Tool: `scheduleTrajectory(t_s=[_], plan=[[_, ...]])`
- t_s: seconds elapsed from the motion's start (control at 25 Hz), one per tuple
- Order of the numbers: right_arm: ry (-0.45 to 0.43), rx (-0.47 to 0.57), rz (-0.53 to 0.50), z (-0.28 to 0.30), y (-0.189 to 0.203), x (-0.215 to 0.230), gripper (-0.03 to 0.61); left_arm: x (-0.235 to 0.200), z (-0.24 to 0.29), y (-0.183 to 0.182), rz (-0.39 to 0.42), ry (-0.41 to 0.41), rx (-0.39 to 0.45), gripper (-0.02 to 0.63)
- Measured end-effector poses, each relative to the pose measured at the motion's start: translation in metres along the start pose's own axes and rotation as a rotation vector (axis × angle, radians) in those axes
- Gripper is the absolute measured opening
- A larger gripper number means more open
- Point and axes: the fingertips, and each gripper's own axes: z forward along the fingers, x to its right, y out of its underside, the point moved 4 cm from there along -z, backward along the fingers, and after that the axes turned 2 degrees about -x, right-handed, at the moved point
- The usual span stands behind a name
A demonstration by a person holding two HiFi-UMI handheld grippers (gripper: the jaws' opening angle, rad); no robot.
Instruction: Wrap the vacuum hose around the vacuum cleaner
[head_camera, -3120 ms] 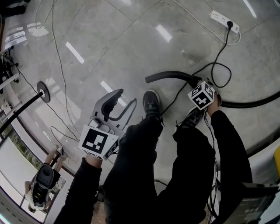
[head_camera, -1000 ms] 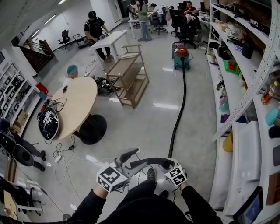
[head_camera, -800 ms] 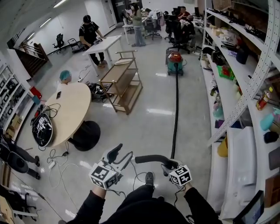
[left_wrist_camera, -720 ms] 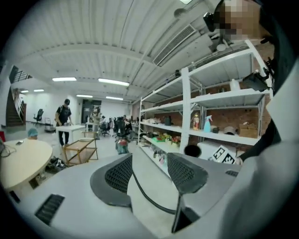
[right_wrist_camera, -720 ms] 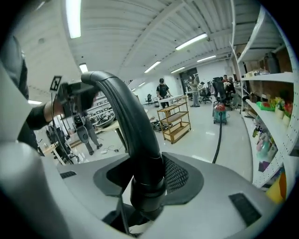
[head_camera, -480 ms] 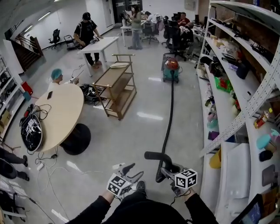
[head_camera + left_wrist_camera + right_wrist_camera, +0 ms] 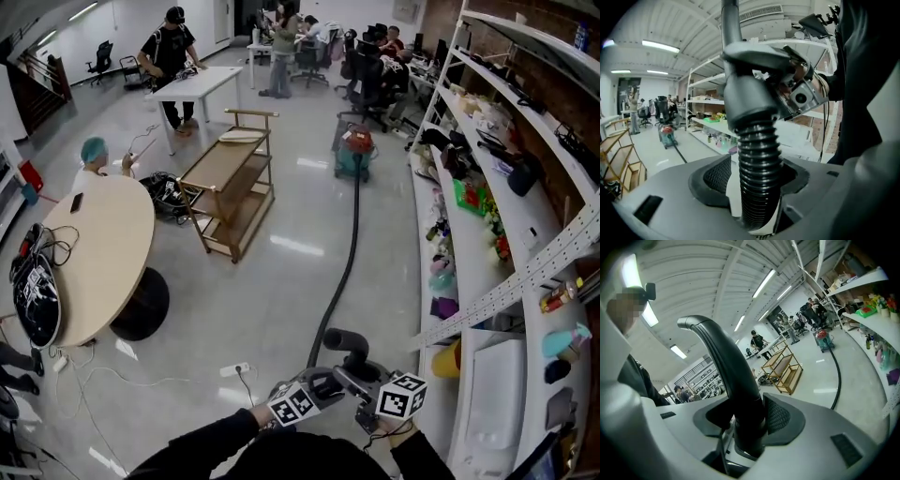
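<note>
The red and green vacuum cleaner (image 7: 354, 150) stands far up the aisle, also seen small in the right gripper view (image 7: 823, 340). Its black hose (image 7: 345, 253) runs over the floor to me. My right gripper (image 7: 364, 382) is shut on the hose's curved black handle (image 7: 726, 371), whose end (image 7: 337, 339) points up. My left gripper (image 7: 317, 386) sits close beside it. Its jaws stand open around the ribbed hose (image 7: 757, 178) just below the grey cuff (image 7: 750, 93). A strip of light shows between the left pad and the hose.
A round wooden table (image 7: 94, 253) is at the left and a wooden cart (image 7: 230, 183) stands mid-floor. Loaded shelves (image 7: 487, 216) line the right side. A white power strip (image 7: 234, 369) and cables lie on the floor near me. Several people work at the far tables.
My left gripper has swung right and down from open air to the hose, next to the right gripper. The right gripper has risen and rolled, so the handle end now points up.
</note>
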Motion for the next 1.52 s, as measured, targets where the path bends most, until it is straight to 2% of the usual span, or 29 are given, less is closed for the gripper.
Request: scheduleTrajectory(t_s=[0.12, 0.24, 0.32, 0.36, 0.4, 0.48, 0.64, 0.76, 0.84, 0.92, 0.96, 1.04, 1.12, 1.2, 1.36, 1.44, 1.52], plan=[[-0.009, 0.005, 0.01, 0.014, -0.013, -0.004, 0.195, -0.011, 0.004, -0.002, -0.016, 0.108, 0.01, 0.265], [-0.019, -0.012, 0.03, 0.021, -0.022, 0.006, 0.196, -0.013, 0.012, -0.008, -0.032, 0.175, 0.023, 0.256], [-0.03, -0.014, 0.06, 0.023, -0.03, 0.022, 0.196, -0.018, 0.021, -0.013, -0.041, 0.204, 0.026, 0.206], [-0.039, -0.011, 0.077, 0.024, -0.036, 0.031, 0.196, -0.023, 0.026, -0.016, -0.045, 0.216, 0.028, 0.149], [-0.051, -0.007, 0.093, 0.026, -0.043, 0.041, 0.196, -0.028, 0.031, -0.021, -0.051, 0.226, 0.029, 0.123], [-0.088, 0.007, 0.122, 0.027, -0.058, 0.058, 0.196, -0.039, 0.039, -0.033, -0.077, 0.242, 0.037, 0.111], [-0.239, 0.051, 0.172, 0.031, -0.091, 0.074, 0.196, -0.052, 0.046, -0.063, -0.196, 0.317, 0.05, 0.104], [-0.341, 0.134, 0.174, 0.03, -0.139, 0.1, 0.196, -0.081, 0.06, -0.1, -0.297, 0.354, 0.049, 0.104], [-0.332, 0.219, 0.139, 0.014, -0.174, 0.127, 0.238, -0.108, 0.067, -0.131, -0.379, 0.351, 0.08, 0.104], [-0.291, 0.256, 0.078, -0.006, -0.19, 0.154, 0.258, -0.139, 0.061, -0.157, -0.503, 0.299, 0.155, 0.104], [-0.279, 0.23, 0.036, -0.012, -0.186, 0.165, 0.258, -0.152, 0.055, -0.168, -0.569, 0.264, 0.202, 0.104], [-0.291, 0.09, -0.059, -0.017, -0.155, 0.181, 0.258, -0.173, 0.046, -0.186, -0.677, 0.21, 0.291, 0.106], [-0.329, -0.091, -0.167, -0.012, -0.113, 0.192, 0.258, -0.188, 0.047, -0.202, -0.739, 0.183, 0.353, 0.106], [-0.36, -0.198, -0.27, -0.001, -0.087, 0.198, 0.277, -0.202, 0.054, -0.216, -0.763, 0.169, 0.357, 0.106], [-0.387, -0.189, -0.378, 0.017, -0.094, 0.201, 0.284, -0.226, 0.064, -0.223, -0.766, 0.136, 0.262, 0.106], [-0.433, -0.205, -0.4, 0.019, -0.1, 0.199, 0.282, -0.236, 0.066, -0.224, -0.786, 0.145, 0.258, 0.106], [-0.514, -0.242, -0.382, 0.015, -0.101, 0.2, 0.282, -0.249, 0.07, -0.226, -0.81, 0.149, 0.279, 0.106]])
